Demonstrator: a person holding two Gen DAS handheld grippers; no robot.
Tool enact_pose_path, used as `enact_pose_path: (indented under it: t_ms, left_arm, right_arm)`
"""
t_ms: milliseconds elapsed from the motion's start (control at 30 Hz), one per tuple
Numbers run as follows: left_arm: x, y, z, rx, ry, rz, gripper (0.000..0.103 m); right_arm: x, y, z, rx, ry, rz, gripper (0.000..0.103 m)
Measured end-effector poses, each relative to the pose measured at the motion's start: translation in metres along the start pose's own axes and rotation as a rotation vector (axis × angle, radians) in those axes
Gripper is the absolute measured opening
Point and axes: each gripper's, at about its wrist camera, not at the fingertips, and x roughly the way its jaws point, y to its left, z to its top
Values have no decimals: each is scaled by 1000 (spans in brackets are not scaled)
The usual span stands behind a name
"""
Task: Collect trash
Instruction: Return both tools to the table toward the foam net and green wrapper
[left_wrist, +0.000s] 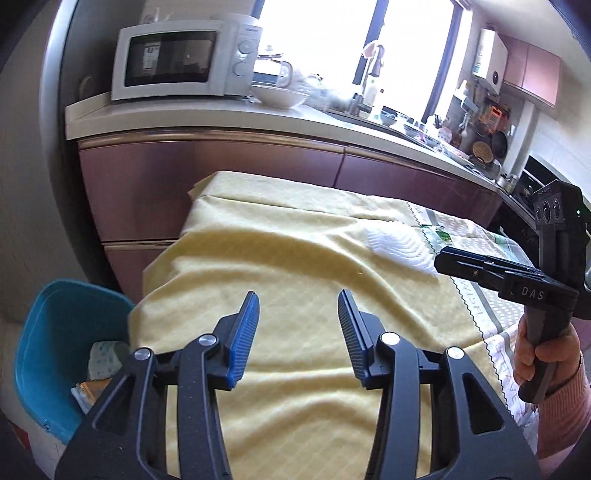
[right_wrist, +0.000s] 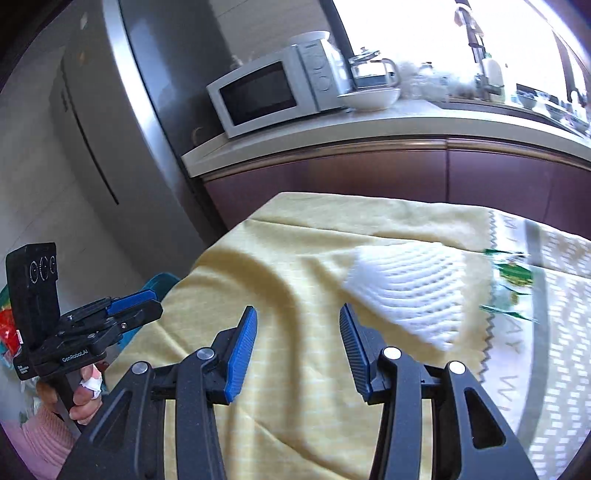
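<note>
Bin: blue bin off the surface's left edge already holds some wrappers, I judge.
Left to collect: white foam net and green wrapper, toward the surface's far right side.
Left tongs: half open, empty.
Right tongs: half open, empty.

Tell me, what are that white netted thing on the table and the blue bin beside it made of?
The white netted thing looks like soft foam mesh, matte, with a raised open lattice, probably fruit packing, though blurred. The blue bin looks like moulded plastic: smooth, evenly coloured, with a faint sheen on its thin rim. The table itself is hidden under yellow woven cloth.
</note>
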Motion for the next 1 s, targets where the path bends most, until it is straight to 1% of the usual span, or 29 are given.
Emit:
enact_pose_path:
  t_ms: [200, 267, 300, 367, 433, 567, 667, 767, 867, 933, 967, 1000]
  left_arm:
    - [52, -60, 23, 62, 56, -77, 47]
    - [69, -75, 29, 77, 71, -81, 48]
    - [77, -82, 33, 82, 76, -77, 49]
    - [93, -93, 40, 89, 91, -72, 51]
    - [108, -99, 46, 90, 111, -69, 53]
    - [135, -104, 55, 77, 146, -46, 54]
    - [151, -106, 62, 50, 172, -55, 56]
    - [163, -105, 65, 25, 197, -64, 56]
    - [175, -107, 67, 22, 218, -70, 56]
    - [181, -111, 67, 30, 232, -76, 54]
    - [184, -113, 67, 32, 240, -76, 52]
    - [187, -114, 66, 33, 250, -83, 49]
  right_arm:
    - [-23, -71, 3, 94, -48, -137, 45]
    - [-26, -94, 5, 124, -55, -161, 46]
    - [-24, -102, 8, 133, -51, -181, 50]
    - [-22, -121, 9, 157, -47, -219, 52]
    - [-18, -140, 10, 187, -37, -217, 52]
    - [-6, -162, 13, 227, -7, -218, 54]
    - [5, -168, 16, 247, 11, -203, 55]
    - [12, -171, 19, 257, 24, -193, 55]
    - [19, -171, 22, 257, 34, -179, 56]
    - [25, -170, 24, 260, 43, -174, 56]
    - [26, -170, 24, 258, 46, -172, 56]
    - [28, -169, 24, 255, 49, -171, 53]
